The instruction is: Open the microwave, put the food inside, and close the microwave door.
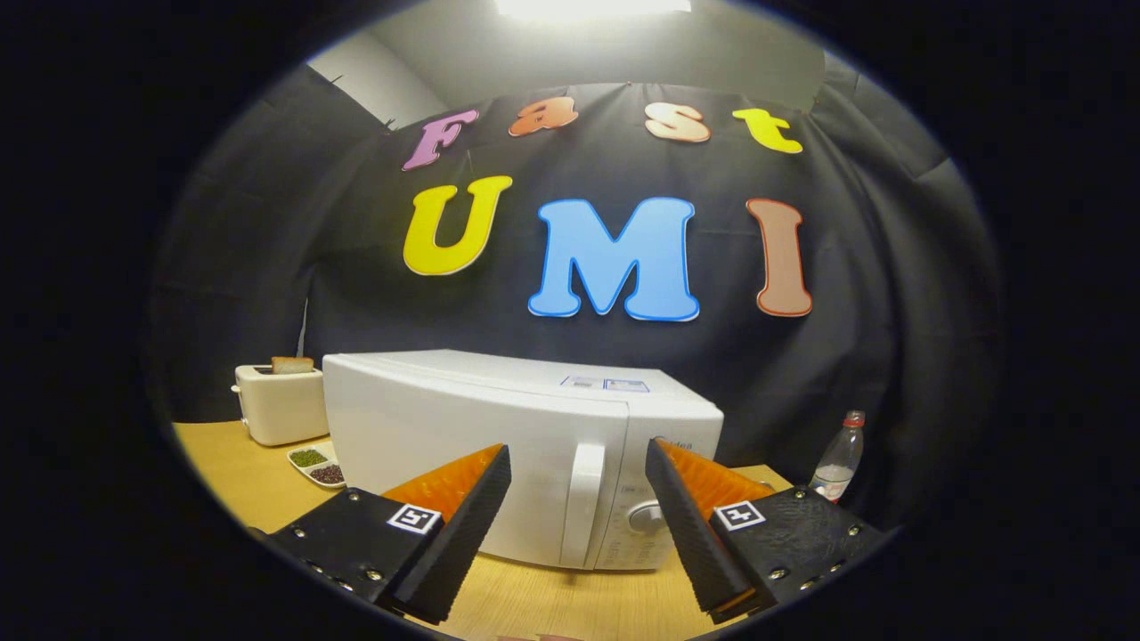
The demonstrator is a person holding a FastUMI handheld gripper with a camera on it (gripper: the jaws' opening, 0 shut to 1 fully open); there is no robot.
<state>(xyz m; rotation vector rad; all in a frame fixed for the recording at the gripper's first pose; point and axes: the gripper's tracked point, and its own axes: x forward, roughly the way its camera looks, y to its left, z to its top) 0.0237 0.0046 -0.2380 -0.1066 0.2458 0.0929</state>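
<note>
The gripper [579,463] is nearest, its 2 fingers [463,525] spread wide apart with nothing held between them, each finger block carrying a small square black-and-white marker. Under and just ahead of them runs a pale wooden table [570,596]. Just beyond the fingertips stands the white microwave [499,445], set at an angle on the table with its door [454,472] shut; the door's vertical white handle [583,503] shows in the gap between the 2 fingers, and a round control knob [646,515] sits just beside the right fingertip. To the microwave's left, near its front corner, lies a small white dish [318,466] with 2 compartments, 1 holding something green and 1 something dark. Behind the dish stands a white toaster [280,405] with a slice of bread [292,364] sticking out of its top. To the microwave's right, further back, a clear plastic bottle [840,467] with a red cap stands upright. The black cloth wall [891,312] closes the scene behind.
</note>
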